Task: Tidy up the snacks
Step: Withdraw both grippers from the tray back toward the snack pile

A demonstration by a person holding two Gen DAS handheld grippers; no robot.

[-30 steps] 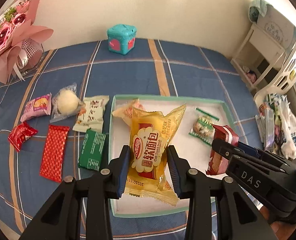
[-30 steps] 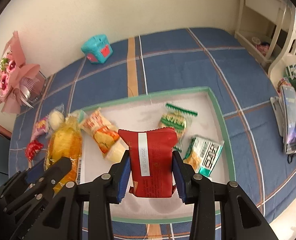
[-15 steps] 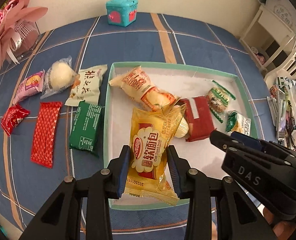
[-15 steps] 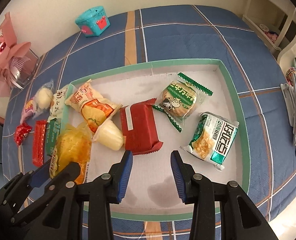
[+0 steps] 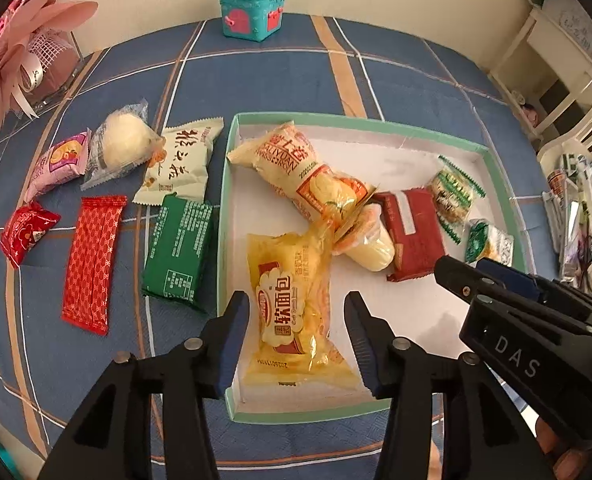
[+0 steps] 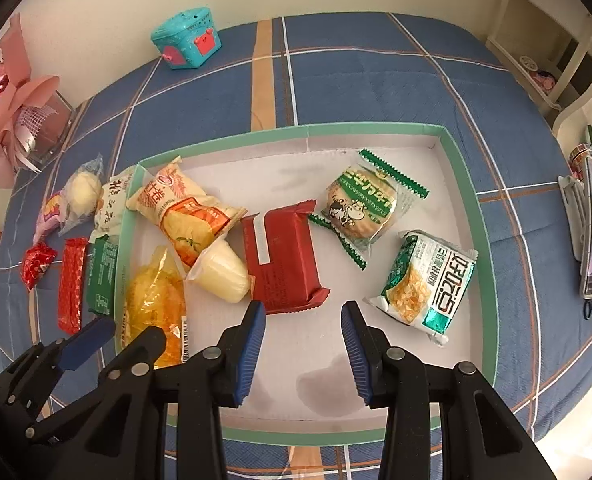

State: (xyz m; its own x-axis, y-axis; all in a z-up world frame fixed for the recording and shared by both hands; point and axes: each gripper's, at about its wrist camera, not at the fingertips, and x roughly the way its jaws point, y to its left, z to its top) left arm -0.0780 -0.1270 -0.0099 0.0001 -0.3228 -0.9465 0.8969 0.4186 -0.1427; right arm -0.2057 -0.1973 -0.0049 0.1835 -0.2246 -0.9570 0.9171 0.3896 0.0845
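Your yellow bun pack (image 5: 296, 308) lies flat in the near-left corner of the tray (image 5: 500, 184). The left tool (image 5: 296, 312) straddles it with its jaws apart, a clear gap on each side, so nothing is clamped. The pack looks light and puffy, a soft bun in slick film. It would probably squash and slide if you squeezed hard, so if you need it again, take it across the middle of its width with a gentle close.

The right tool (image 6: 302, 320) is spread wide too and holds nothing. It hovers over bare tray floor at the near side, with the red pack (image 6: 282, 258) just beyond its left finger. That pack looks flat and fairly stiff, so it should be easy to pinch by its long edges.

Still out on the bed (image 5: 416, 76), left of the tray, are the green pack (image 5: 178, 250), the long red bar (image 5: 92, 264), the white pack (image 5: 180, 164), the round bun (image 5: 120, 144), the pink pack (image 5: 58, 162) and the small red sweet (image 5: 26, 234). All look light. The green pack touches the tray's left wall, so I'd come at it from its free left side.

Both tools point forward and down at the tray, side by side, left beside right.
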